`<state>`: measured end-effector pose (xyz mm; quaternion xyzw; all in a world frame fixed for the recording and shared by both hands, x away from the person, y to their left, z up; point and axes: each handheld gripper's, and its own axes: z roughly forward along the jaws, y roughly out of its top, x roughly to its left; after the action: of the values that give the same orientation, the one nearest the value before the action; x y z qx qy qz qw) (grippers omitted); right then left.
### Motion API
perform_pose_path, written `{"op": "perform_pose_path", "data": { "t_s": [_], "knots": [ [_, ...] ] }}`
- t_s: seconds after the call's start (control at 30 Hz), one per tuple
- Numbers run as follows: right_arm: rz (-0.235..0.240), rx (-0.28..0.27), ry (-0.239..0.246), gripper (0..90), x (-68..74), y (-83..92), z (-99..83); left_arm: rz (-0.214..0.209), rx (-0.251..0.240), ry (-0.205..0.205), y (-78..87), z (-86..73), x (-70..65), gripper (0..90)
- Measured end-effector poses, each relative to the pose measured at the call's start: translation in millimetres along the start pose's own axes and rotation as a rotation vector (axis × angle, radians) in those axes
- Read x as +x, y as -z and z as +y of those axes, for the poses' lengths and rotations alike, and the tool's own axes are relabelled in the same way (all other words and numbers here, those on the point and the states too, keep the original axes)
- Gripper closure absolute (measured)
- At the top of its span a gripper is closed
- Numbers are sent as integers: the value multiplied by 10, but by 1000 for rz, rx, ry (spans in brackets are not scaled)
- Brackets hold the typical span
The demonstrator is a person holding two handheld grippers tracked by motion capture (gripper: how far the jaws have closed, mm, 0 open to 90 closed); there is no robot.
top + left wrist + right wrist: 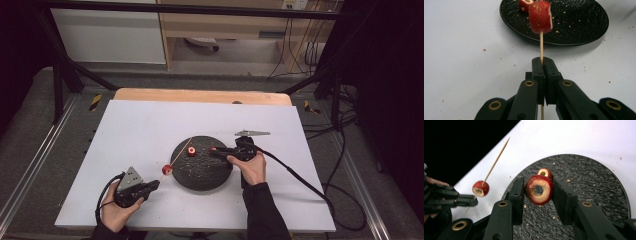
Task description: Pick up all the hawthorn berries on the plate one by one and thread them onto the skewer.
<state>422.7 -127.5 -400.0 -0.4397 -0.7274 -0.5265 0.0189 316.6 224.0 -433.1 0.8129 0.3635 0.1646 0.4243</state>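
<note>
Left tongs [541,65] clamped tight on a thin wooden skewer [541,46], down near its lower end, with the stick running up and away between the closed jaws. One red fruit ring [540,16] already threaded on that skewer, sitting partway up, cut face pale with a dark red skin. From the high view, same left tongs [150,186] low on the white tabletop [140,130], just off the left edge of the black plate [200,172], skewer [181,151] slanting up over the plate's rim and the threaded ring [167,170] hanging right by that rim.

Right tongs [537,191] squeezed on a second red fruit ring [539,190], gripped by its sides, hole facing the camera, held above the plate [594,185]. In the high view, right tongs [214,150] pointing left over the plate's upper right part, hand [252,167] behind them.

Third ring [544,173] lying on the plate just behind the held one; in the high view it's the red bit [191,151] near the plate's middle, close to the skewer's line. Crumbs scattered over the plate and a few on the tabletop. Skewer tip and the held ring well apart, not touching.
</note>
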Motion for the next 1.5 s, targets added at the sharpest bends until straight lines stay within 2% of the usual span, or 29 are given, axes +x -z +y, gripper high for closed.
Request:
{"op": "perform_pose_path", "data": {
  "t_s": [0.23, 0.4, 0.6, 0.87, 1.13, 1.3, 1.5],
  "knots": [
    [37, -141, -75, 636, -21, 4, -113, 0, -14, 6, -8, 3, -35, 883],
    [44, -235, -119, 636, -13, -44, -175, -4, -37, 12, -13, 1, -60, 883],
    [48, -319, -131, 637, -5, -100, -231, 5, -50, 25, -21, -4, -75, 883],
    [54, -411, -143, 637, 6, -120, -238, 15, -90, 42, -40, 41, -150, 883],
    [57, -501, -158, 637, 20, -63, -175, 16, -114, 55, -72, 131, -187, 883],
    [59, -544, -164, 637, 17, -24, -125, 1, -122, 66, -122, 172, -246, 883],
    [52, -585, -165, 637, 7, -13, -99, -15, -125, 58, -169, 183, -318, 883]
  ]
}}
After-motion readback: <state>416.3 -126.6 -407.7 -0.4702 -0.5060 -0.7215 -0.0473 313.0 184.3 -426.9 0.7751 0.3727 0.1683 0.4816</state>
